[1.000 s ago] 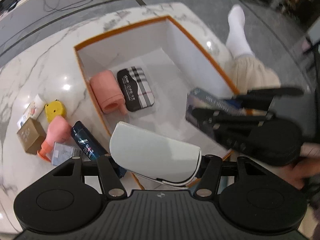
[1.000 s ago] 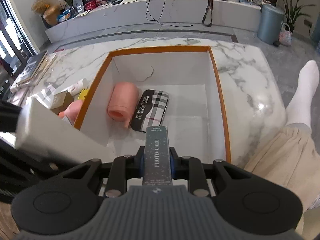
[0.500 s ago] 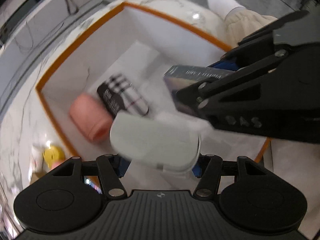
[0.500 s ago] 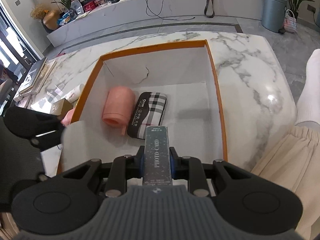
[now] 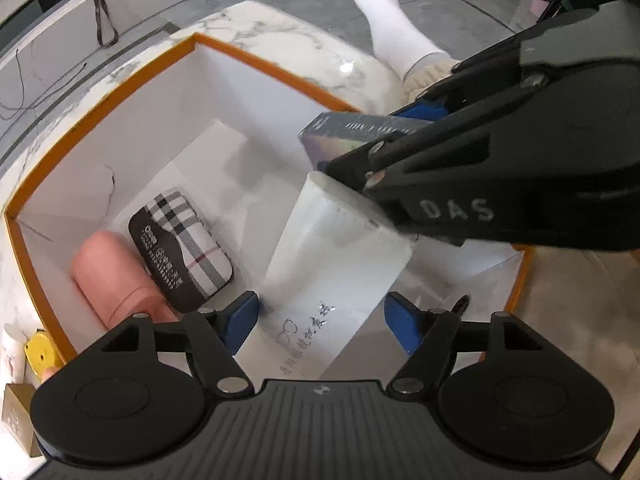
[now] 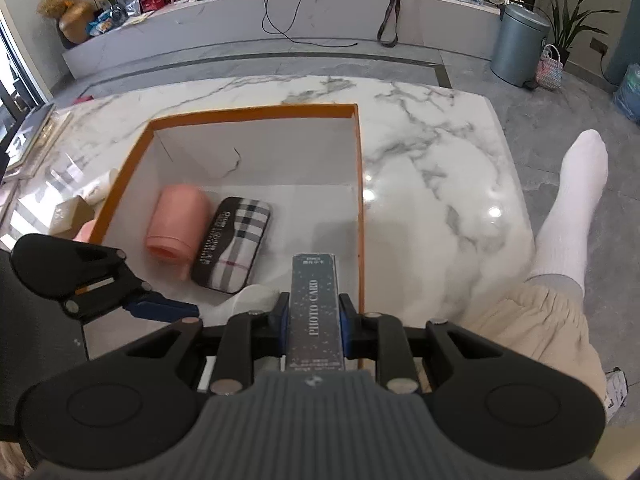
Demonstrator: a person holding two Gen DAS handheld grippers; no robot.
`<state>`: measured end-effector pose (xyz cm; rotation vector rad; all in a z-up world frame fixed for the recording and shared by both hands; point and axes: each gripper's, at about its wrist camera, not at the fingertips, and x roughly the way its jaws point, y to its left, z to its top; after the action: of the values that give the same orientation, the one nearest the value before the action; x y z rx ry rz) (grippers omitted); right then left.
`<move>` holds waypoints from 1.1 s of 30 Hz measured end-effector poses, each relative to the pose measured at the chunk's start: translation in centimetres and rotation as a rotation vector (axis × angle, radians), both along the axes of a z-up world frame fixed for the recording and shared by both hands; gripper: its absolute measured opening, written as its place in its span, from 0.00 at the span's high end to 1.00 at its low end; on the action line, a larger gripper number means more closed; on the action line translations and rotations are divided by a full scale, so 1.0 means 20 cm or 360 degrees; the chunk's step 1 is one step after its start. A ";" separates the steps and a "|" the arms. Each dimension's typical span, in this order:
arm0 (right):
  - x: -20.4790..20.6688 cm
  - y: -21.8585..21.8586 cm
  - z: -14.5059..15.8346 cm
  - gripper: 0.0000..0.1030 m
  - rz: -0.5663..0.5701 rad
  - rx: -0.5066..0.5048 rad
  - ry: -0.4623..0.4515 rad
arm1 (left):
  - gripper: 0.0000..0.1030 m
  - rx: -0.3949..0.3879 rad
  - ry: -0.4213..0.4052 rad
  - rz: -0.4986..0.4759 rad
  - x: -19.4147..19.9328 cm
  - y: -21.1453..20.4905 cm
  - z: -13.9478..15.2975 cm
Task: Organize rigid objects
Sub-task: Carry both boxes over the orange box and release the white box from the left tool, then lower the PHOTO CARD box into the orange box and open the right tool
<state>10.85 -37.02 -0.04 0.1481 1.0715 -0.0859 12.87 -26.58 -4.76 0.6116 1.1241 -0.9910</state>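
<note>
An orange-rimmed white box (image 5: 120, 92) (image 6: 256, 111) holds a pink roll (image 5: 112, 276) (image 6: 178, 220) and a plaid case (image 5: 180, 248) (image 6: 232, 244). My left gripper (image 5: 320, 316) is open over the box; a white glasses case (image 5: 336, 276) lies between its blue pads, which stand clear of its sides, its far end under the right gripper. My right gripper (image 6: 314, 316) is shut on a dark "PHOTO CARD" box (image 6: 316, 312) (image 5: 356, 136) above the box's near right corner.
Left of the box on the marble table (image 6: 432, 184) lie a yellow item (image 5: 40, 354), a tan carton (image 5: 16, 420) and other small things. A person's leg in a white sock (image 6: 568, 216) is at the right.
The left gripper swung over the box and opened; the white case it held now lies loose between its pads. The right gripper kept its hold on the card box and drifted right.
</note>
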 end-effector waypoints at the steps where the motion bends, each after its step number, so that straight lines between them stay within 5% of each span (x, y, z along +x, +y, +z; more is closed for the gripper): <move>1: 0.00 0.00 -0.01 0.78 -0.0001 0.0003 0.0009 | 0.18 0.0000 0.0015 0.0013 0.01 0.01 0.00; 6: 0.01 0.03 0.00 0.78 -0.0011 -0.0113 -0.0021 | 0.20 -0.0028 0.0193 0.0048 0.06 0.06 -0.03; 18: 0.07 0.17 -0.08 0.78 0.0043 0.0003 0.0021 | 0.31 -0.0025 0.0041 0.0272 0.19 0.29 0.13; 29: 0.23 0.30 -0.27 0.78 0.0198 -0.0284 0.0123 | 0.42 -0.0180 -0.0068 0.0418 0.29 0.45 0.23; 33: 0.27 0.31 -0.31 0.78 0.0258 -0.0225 0.0241 | 0.42 -0.0200 -0.0033 0.0449 0.31 0.46 0.21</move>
<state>16.34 -30.88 -6.24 -0.0743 1.2202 -0.0266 18.98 -17.33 -0.61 0.3497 1.0862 -0.8026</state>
